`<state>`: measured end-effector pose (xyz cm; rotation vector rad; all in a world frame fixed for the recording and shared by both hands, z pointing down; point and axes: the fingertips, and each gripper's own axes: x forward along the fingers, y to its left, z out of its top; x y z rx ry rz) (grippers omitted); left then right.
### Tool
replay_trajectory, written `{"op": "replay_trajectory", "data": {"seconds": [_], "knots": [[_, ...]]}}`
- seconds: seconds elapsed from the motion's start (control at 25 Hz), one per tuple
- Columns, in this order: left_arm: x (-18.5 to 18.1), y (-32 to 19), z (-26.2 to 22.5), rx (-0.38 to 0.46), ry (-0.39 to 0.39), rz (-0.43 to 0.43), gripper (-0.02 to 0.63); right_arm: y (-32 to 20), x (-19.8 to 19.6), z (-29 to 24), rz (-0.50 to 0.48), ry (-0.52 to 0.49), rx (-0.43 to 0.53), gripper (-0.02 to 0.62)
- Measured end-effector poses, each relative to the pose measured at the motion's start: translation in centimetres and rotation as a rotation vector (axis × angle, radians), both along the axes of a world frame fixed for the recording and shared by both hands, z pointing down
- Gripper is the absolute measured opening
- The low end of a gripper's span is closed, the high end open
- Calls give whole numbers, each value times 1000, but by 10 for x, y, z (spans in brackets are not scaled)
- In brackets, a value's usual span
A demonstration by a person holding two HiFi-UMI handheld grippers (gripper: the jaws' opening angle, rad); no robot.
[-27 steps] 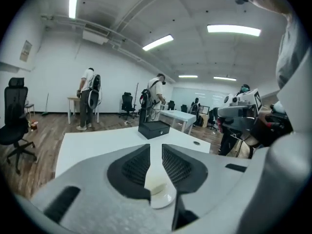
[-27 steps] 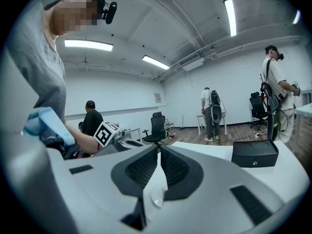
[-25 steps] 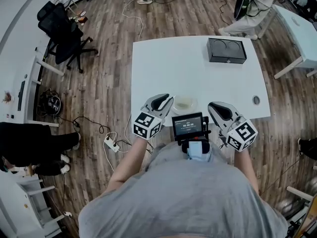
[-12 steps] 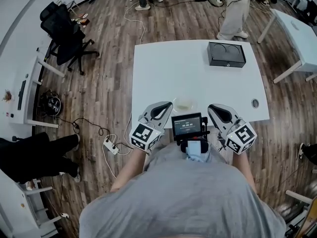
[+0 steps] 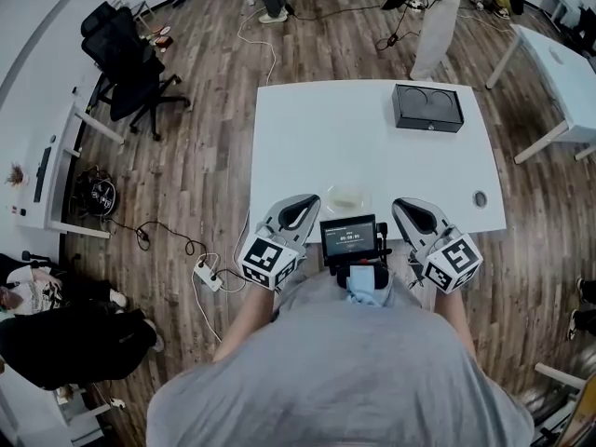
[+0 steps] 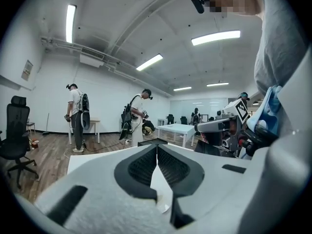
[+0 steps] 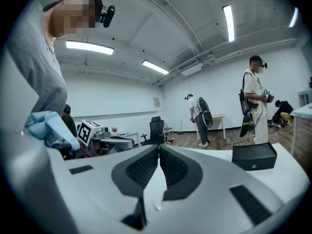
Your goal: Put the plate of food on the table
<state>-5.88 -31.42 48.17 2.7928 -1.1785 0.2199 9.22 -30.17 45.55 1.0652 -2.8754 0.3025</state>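
Evidently the plate of food (image 5: 347,196) sits on the tabletop (image 5: 307,128), so your left tool (image 5: 313,202) and right tool (image 5: 399,206) hang pressed together, empty.

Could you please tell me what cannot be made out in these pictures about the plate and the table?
- The plate: head view, too small and pale to tell what food it holds.
- The plate again: both gripper views, blocked by the bodies of the shut left claw and right claw.
- The black box: head view, too small to tell what it is or holds.
- Near edge of the table: head view, covered by the chest screen.
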Motion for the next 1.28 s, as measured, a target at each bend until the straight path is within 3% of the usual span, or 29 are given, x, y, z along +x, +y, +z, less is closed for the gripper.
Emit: {"op": "replay_trajectory", "data": {"seconds": [1.28], "knots": [[-11,1,-2,-25,31,-18,20,7,4,-1,8,40,0,31]]}}
